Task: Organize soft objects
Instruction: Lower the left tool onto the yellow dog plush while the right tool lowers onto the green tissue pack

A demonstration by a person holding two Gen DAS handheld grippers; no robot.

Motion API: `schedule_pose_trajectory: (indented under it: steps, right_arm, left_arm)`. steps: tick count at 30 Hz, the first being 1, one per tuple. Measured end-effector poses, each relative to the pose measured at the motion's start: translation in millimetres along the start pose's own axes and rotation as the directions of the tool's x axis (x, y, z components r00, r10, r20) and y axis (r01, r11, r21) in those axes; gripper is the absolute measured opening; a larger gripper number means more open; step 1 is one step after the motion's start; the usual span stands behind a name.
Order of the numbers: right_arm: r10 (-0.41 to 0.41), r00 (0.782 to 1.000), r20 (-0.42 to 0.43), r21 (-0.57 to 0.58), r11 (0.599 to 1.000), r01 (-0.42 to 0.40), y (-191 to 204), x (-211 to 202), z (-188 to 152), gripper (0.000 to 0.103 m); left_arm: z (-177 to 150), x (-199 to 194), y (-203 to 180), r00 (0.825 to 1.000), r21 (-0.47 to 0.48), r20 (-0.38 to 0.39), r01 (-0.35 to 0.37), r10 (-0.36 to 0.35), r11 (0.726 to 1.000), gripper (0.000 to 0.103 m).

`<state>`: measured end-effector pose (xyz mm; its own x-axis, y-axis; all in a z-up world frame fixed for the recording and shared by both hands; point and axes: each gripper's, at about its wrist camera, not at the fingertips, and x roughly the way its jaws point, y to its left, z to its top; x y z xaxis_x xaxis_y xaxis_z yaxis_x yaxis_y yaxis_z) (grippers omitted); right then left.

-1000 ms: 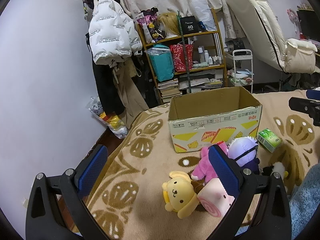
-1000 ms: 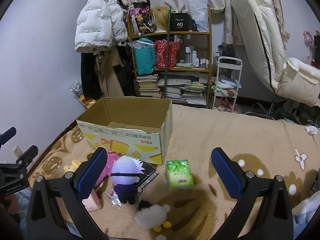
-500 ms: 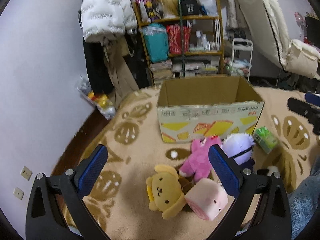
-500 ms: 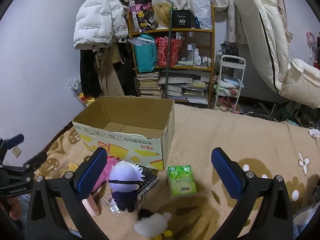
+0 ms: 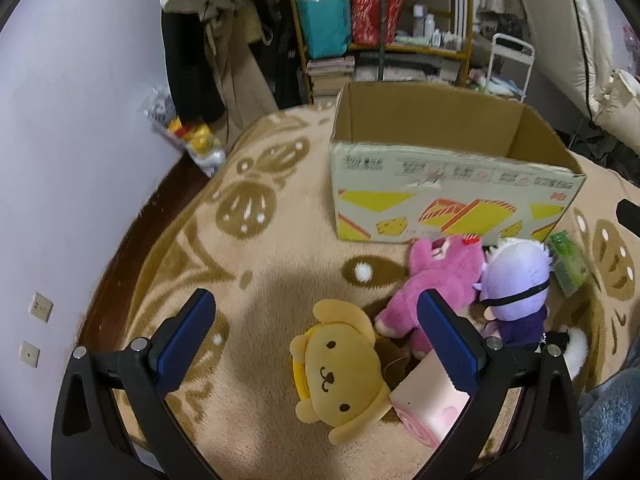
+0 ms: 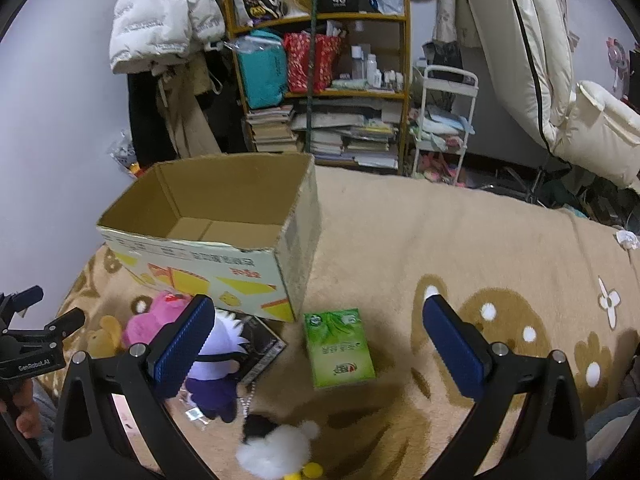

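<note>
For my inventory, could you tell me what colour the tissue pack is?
Green tissue pack; clearest in the right wrist view.

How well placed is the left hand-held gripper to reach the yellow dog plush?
Probably yes: the left hand-held gripper is open, the yellow dog plush lies between its fingers, nothing covering it.

Matt cardboard box, fuzzy blanket
</note>
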<state>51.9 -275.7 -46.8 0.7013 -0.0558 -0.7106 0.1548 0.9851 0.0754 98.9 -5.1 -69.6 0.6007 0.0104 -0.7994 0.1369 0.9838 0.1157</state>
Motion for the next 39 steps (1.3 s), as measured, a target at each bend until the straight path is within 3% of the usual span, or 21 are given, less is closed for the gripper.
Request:
schedule_pose_trajectory:
  steps: [10, 17, 28, 34, 36, 39]
  right_arm:
    - [-0.025, 0.988, -0.151, 0.059, 0.998, 0.035, -18.0, 49.0, 3.4, 0.103]
    - [-0.003, 0.964, -0.265, 0.06, 0.998, 0.019, -22.7, 75.5, 1.3, 0.103]
    - [-0.016, 0.909, -0.416, -0.001, 1.0, 0.017, -19.1, 112.7, -8.1, 0.101]
    - [0.022, 0.908, -0.419, 0.0, 1.0, -0.024, -18.4, 122.4, -4.1, 0.096]
    - [0.029, 0.901, -0.433, -0.003, 0.999, -0.034, -18.1, 126.0, -5.0, 0.084]
    - [0.037, 0.889, -0.456, 0.0, 0.999, -0.041, -18.5, 134.0, -7.1, 0.077]
  left_arm:
    - [-11.3, 34.0, -1.1, 0.991, 0.015, -0.133, -0.019, 0.021, 1.0, 0.1]
    - [-16.1, 49.9, -0.6, 0.978, 0.01, -0.207, 0.001, 0.001, 1.0, 0.1]
    - [-19.1, 72.1, 6.4, 0.953, -0.047, -0.3, 0.024, -0.036, 0.999, 0.1]
    - [-19.5, 77.1, 7.4, 0.948, -0.058, -0.315, 0.033, -0.05, 0.998, 0.1]
    - [-19.9, 78.6, 7.4, 0.944, -0.063, -0.324, 0.042, -0.061, 0.997, 0.1]
    - [-19.7, 82.9, 7.4, 0.94, -0.066, -0.332, 0.059, -0.078, 0.996, 0.095]
